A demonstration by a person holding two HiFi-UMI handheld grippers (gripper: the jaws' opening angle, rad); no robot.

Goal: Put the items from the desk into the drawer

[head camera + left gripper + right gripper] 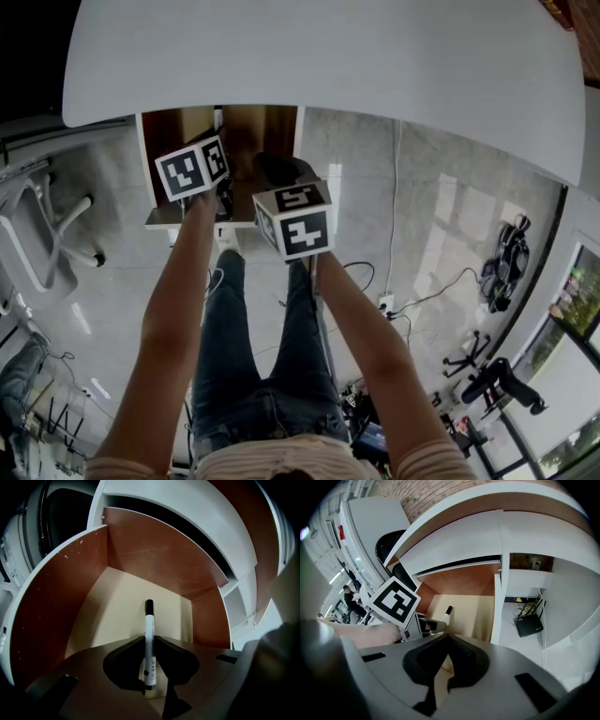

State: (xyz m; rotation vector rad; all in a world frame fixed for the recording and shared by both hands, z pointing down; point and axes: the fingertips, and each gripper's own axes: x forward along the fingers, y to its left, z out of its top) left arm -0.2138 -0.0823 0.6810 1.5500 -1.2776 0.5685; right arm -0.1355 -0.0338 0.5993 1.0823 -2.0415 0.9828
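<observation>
A white marker (pixel 149 620) with a black cap is pinched upright between the jaws of my left gripper (pixel 149 638), its cap pointing down into the open drawer (pixel 61 597), above the pale floor. In the head view the left gripper (pixel 221 192) and the right gripper (pixel 274 169) hang side by side over the drawer (pixel 173 127), under the white desk (pixel 328 56). In the right gripper view, the right gripper (pixel 448 635) has its jaws closed together with nothing between them. There the marker (pixel 446 613) sticks out of the left gripper (pixel 431 626) just to its left.
The drawer has brown side walls and a white front. On the floor lie a chair base (pixel 56 234) at the left, a power strip (pixel 384 302) with cables, and a black bag (pixel 506 262) at the right. A black box (pixel 529 624) sits right of the drawer.
</observation>
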